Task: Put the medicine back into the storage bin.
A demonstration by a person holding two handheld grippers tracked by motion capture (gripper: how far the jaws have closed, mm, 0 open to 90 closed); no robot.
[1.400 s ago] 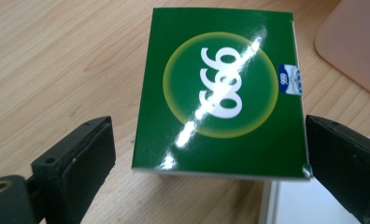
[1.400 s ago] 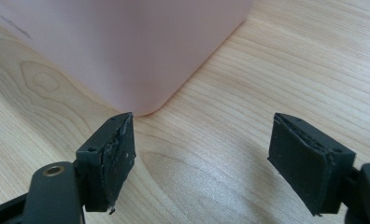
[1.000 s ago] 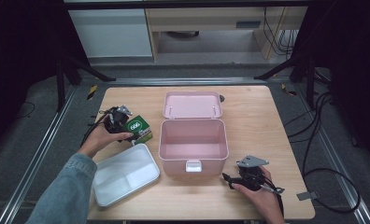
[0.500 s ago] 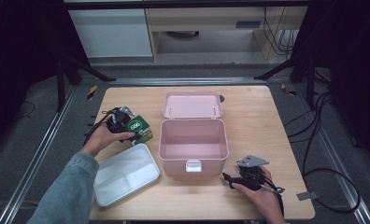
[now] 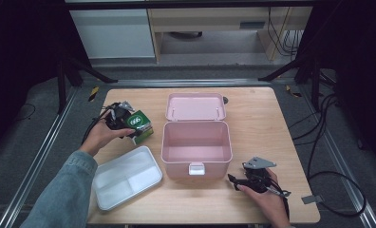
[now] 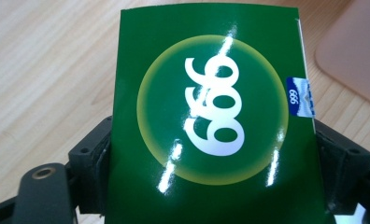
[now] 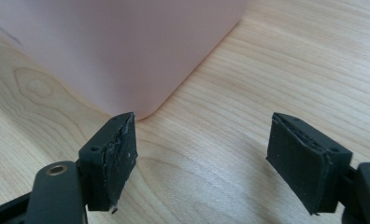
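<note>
Left gripper (image 5: 129,124), jaws just closing, clamps the green box (image 6: 211,116) left of the open pink case (image 5: 195,164); right gripper (image 7: 202,163) rests beside the case, jaws apart and empty

white tray (image 5: 126,183) | front-left of wooden table (image 5: 271,118) (compartments empty)

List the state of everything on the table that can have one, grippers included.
Pink box: open, empty, lid laid back.
White tray: uncovered, empty.
Green carton: closed, between the jaws of the left gripper.
Left gripper: jaws have just been closing, now against the carton's sides.
Right gripper: open, holding nothing, low over the table.
</note>
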